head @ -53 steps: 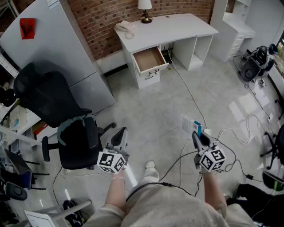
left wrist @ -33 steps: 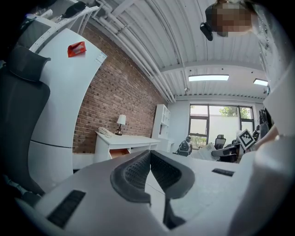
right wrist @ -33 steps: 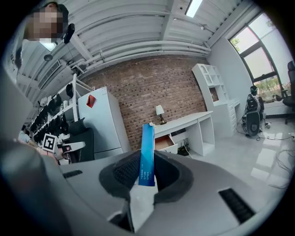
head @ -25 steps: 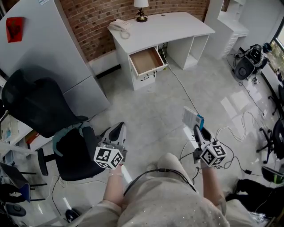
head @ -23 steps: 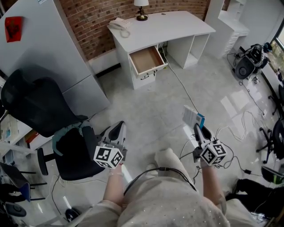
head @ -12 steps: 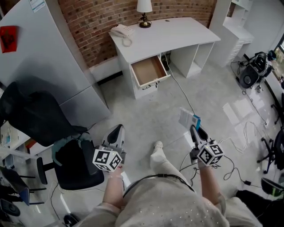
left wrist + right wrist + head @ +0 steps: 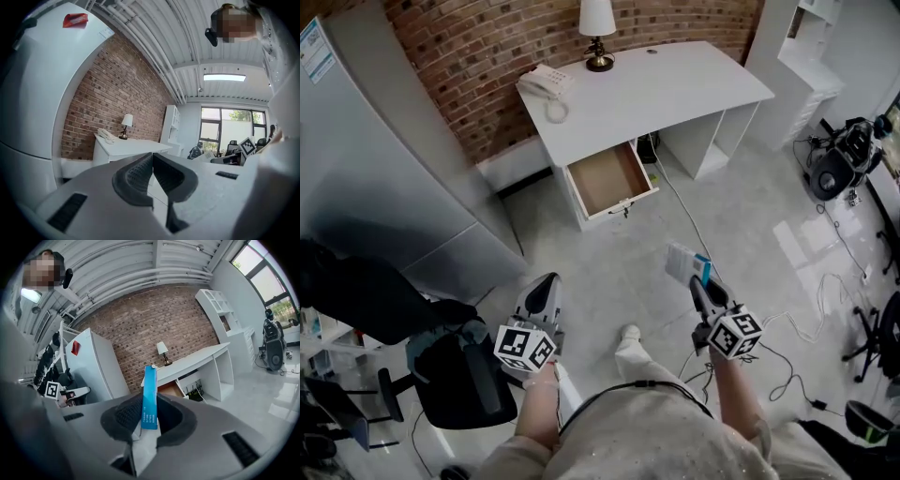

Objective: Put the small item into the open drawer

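My right gripper (image 7: 701,283) is shut on a small flat blue-and-white box (image 7: 686,264), which stands upright between the jaws in the right gripper view (image 7: 149,397). The open wooden drawer (image 7: 607,178) juts from the white desk (image 7: 675,84), well ahead of both grippers; it also shows in the right gripper view (image 7: 169,390). My left gripper (image 7: 542,292) hangs at the lower left, shut with nothing between its jaws (image 7: 152,174).
A white telephone (image 7: 544,87) and a lamp (image 7: 597,30) sit on the desk. A grey cabinet (image 7: 384,178) stands at left, a black office chair (image 7: 441,366) beside my left arm. Cables (image 7: 694,211) trail over the floor. Equipment (image 7: 846,155) sits at right.
I have walked closer to the desk, so the drawer looks nearer and larger. Both grippers keep their hold and their place in front of me. The box stays clamped.
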### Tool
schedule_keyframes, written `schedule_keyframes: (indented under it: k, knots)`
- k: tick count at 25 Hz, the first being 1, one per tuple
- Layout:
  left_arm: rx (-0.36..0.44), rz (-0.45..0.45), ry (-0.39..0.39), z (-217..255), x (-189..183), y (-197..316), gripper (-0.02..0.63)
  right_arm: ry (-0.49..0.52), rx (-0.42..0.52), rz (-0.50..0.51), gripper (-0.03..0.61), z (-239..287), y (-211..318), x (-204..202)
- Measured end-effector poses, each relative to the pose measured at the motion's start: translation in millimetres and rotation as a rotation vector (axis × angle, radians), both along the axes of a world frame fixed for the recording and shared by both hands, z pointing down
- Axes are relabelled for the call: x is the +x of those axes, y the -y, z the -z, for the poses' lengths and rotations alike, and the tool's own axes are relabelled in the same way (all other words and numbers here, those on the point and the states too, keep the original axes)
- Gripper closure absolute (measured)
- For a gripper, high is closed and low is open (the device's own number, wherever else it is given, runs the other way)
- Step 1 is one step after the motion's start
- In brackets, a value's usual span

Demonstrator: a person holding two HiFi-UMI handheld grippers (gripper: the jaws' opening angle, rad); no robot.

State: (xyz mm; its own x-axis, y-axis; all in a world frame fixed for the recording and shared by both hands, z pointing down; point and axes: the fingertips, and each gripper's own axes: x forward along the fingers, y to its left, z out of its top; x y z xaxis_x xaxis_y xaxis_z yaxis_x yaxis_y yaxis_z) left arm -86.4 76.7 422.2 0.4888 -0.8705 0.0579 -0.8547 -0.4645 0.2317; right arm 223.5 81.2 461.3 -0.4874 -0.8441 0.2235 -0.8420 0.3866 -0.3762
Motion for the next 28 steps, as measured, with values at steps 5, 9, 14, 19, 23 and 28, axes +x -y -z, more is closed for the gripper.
schedule_keyframes:
  k: [5,9,14,19,23,28]
  knots:
    - [-0.033,0.022,0.014,-13,3,39,0.607,0.01,-0.05,0.035,0.497,-20,44,-2]
    - [-0.057,0.036,0.033,-21,-1,63,0.607,0.025,-0.073,0.068,0.497,-35,81,-13]
    - [-0.063,0.088,0.058,-33,-10,90,0.607,0.039,-0.078,0.138,0.497,-48,118,-35]
    - [-0.072,0.099,0.053,-36,-9,112,0.607,0.055,-0.094,0.173,0.497,-51,137,-50]
    - [-0.091,0.075,0.055,-48,-6,131,0.607,0.067,-0.122,0.174,0.497,-64,152,-57]
    - [-0.128,0.045,0.049,-65,-3,155,0.607,0.065,-0.144,0.169,0.497,-72,170,-64]
